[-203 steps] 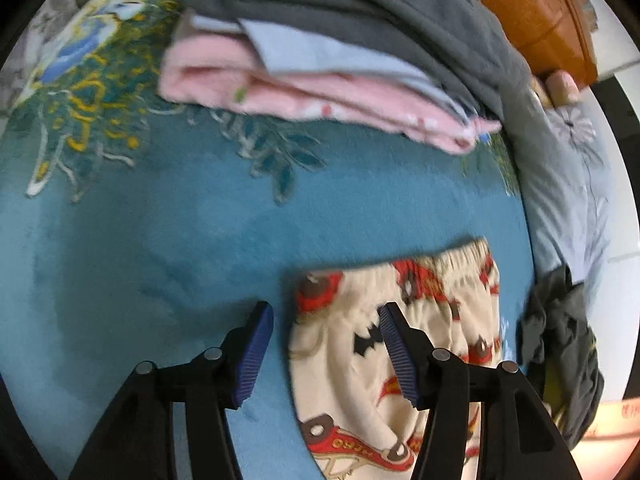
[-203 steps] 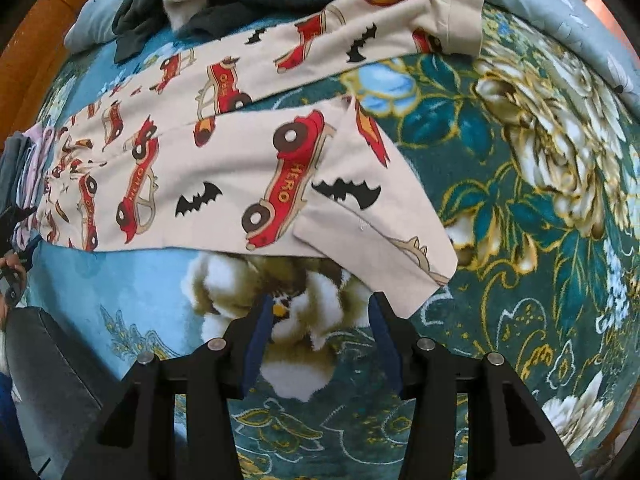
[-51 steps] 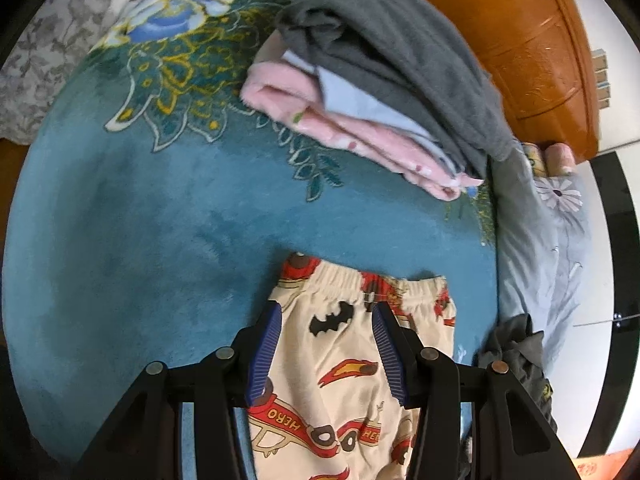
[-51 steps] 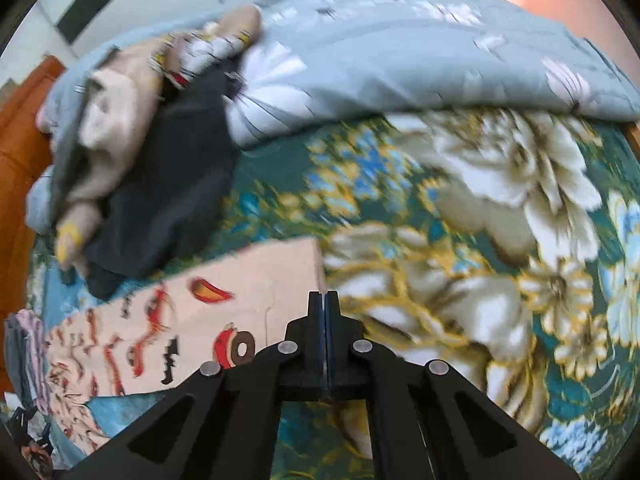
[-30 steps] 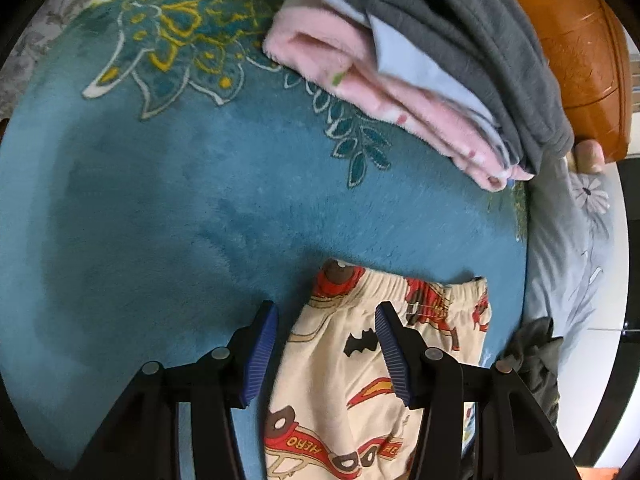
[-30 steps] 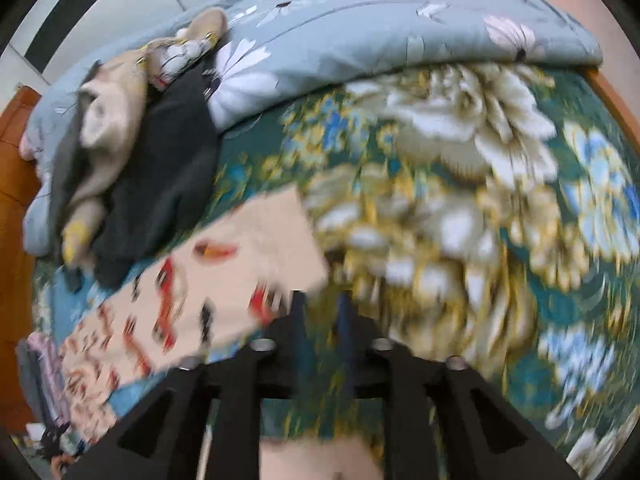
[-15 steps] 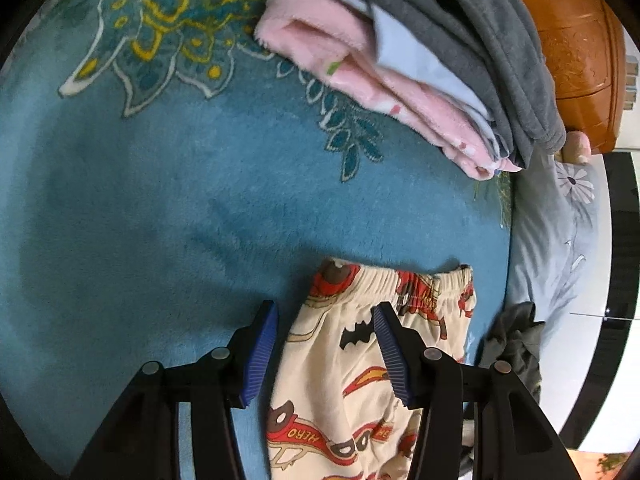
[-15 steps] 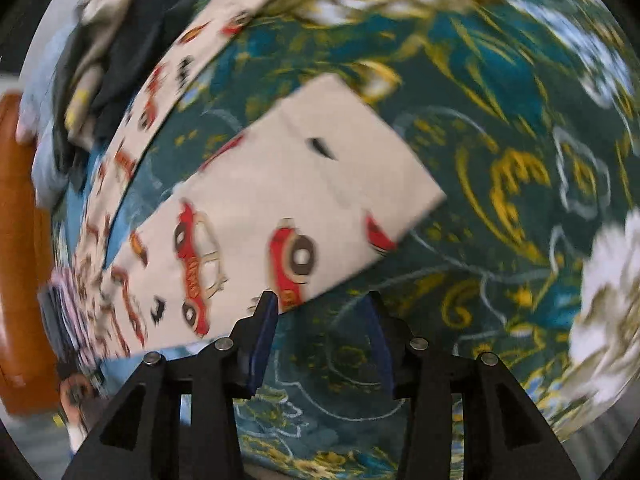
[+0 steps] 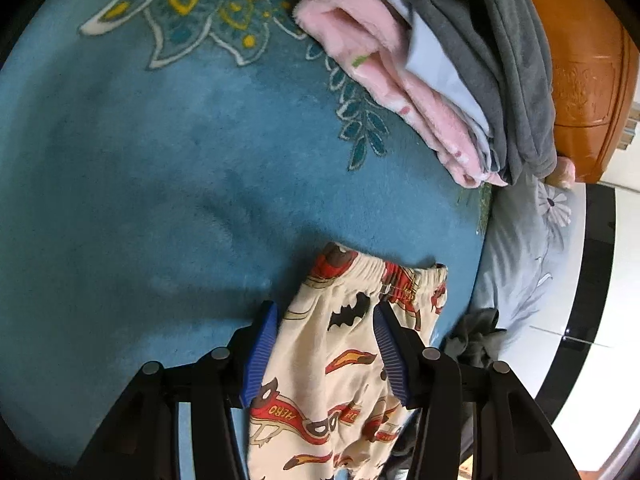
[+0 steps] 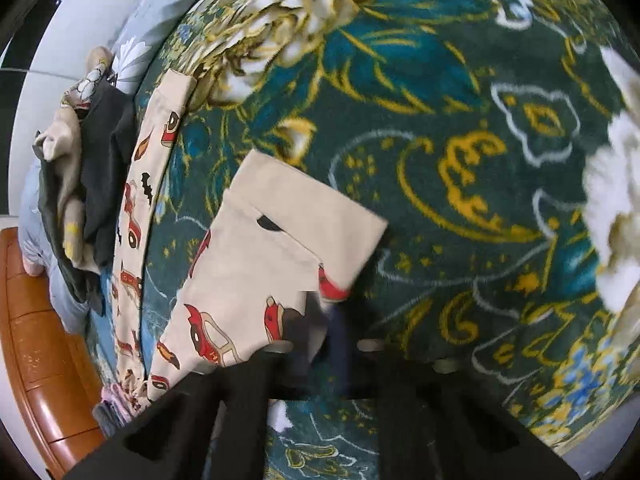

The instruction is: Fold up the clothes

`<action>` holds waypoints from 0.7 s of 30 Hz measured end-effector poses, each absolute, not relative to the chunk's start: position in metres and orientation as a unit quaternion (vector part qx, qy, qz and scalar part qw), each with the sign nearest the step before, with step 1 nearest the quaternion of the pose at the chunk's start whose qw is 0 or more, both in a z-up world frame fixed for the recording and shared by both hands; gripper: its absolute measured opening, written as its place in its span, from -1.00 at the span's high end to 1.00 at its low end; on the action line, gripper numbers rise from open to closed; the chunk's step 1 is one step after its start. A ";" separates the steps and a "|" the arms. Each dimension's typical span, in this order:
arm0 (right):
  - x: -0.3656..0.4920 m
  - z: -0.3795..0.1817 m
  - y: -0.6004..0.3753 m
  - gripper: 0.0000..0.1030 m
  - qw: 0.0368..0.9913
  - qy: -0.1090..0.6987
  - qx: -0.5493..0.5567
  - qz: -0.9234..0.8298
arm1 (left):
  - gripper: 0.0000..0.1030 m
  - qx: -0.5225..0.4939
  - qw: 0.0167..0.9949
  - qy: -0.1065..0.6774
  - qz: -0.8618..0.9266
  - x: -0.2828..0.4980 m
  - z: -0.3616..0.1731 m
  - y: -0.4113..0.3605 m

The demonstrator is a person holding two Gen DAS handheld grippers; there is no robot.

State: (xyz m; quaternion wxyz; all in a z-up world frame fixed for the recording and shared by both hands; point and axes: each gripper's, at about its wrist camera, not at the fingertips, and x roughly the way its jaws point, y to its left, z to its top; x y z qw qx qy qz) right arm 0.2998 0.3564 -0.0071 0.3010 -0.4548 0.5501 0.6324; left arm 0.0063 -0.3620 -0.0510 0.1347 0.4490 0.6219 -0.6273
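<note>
Cream pyjama trousers with red cars and black bats lie on the bed. In the left wrist view their elastic waistband (image 9: 376, 270) lies on the teal blanket. My left gripper (image 9: 326, 314) is open, its blue pads either side of the waistband corner. In the right wrist view one trouser leg (image 10: 280, 256) lies across the blanket with its cuff toward the middle, and the other leg (image 10: 150, 160) stretches away at the left. My right gripper (image 10: 334, 320) is blurred at the near leg's cuff edge; its fingers look close together.
A folded stack of pink, pale blue and grey clothes (image 9: 436, 76) lies at the far side. A dark unfolded heap (image 10: 86, 184) lies by the grey floral quilt (image 9: 520, 248). The wooden headboard (image 9: 588, 60) borders the bed.
My right gripper, open half a second ago, has moved onto the near leg's cuff and its fingers have drawn together, blurred. My left gripper has edged forward over the waistband, still open.
</note>
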 end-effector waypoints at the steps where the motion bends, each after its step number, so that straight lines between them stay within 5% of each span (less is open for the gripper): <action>1: 0.298 -0.004 0.358 0.96 0.301 0.546 -0.456 0.635 | -0.01 0.450 0.138 0.618 -0.630 0.006 -0.050 -0.362; 3: 0.298 0.008 0.360 0.97 0.286 0.537 -0.448 0.655 | 0.45 0.459 0.142 0.601 -0.639 0.003 -0.048 -0.360; 8: 0.283 0.040 0.362 0.98 0.261 0.519 -0.443 0.683 | 0.91 0.466 0.135 0.578 -0.656 -0.004 -0.042 -0.356; 21: 0.246 0.139 0.413 0.99 0.206 0.487 -0.374 0.762 | 0.97 0.378 0.027 0.574 -0.726 -0.037 0.064 -0.313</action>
